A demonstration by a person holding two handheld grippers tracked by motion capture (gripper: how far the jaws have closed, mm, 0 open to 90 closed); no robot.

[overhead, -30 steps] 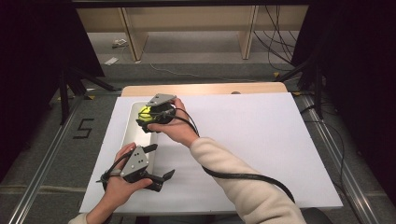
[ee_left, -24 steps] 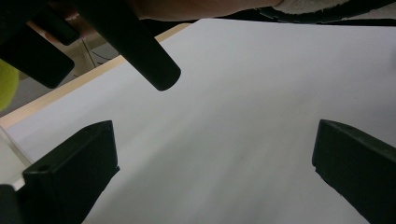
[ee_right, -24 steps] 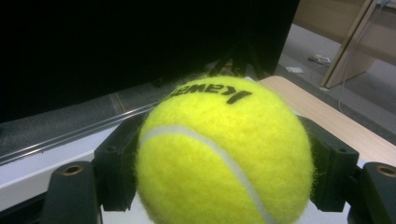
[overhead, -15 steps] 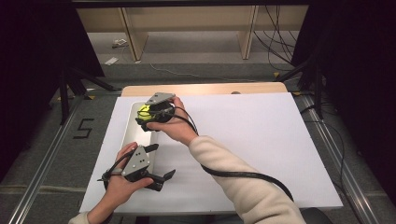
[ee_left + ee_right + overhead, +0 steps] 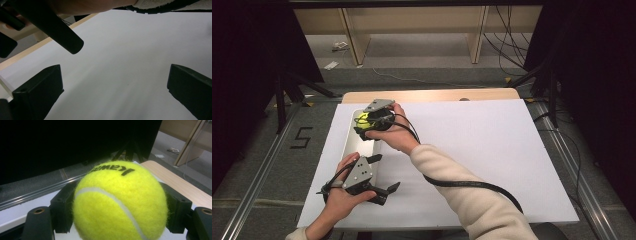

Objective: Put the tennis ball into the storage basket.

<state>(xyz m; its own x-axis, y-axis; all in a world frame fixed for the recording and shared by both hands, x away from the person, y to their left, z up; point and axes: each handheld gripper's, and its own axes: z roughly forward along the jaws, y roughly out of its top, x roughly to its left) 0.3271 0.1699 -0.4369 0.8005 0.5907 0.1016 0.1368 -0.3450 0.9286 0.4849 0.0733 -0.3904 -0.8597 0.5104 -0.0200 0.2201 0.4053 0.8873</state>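
Yellow tennis ball (image 5: 120, 202) clamped between jaws of right gripper (image 5: 371, 120), held above pale tray (image 5: 354, 142) at far left of white surface (image 5: 492, 150). Left gripper (image 5: 379, 175) near front edge, jaws spread wide, nothing between them.

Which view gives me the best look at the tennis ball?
The right gripper view: the ball sits close up, clamped between both jaws. The high view shows a small yellow patch under the right hand-held gripper.
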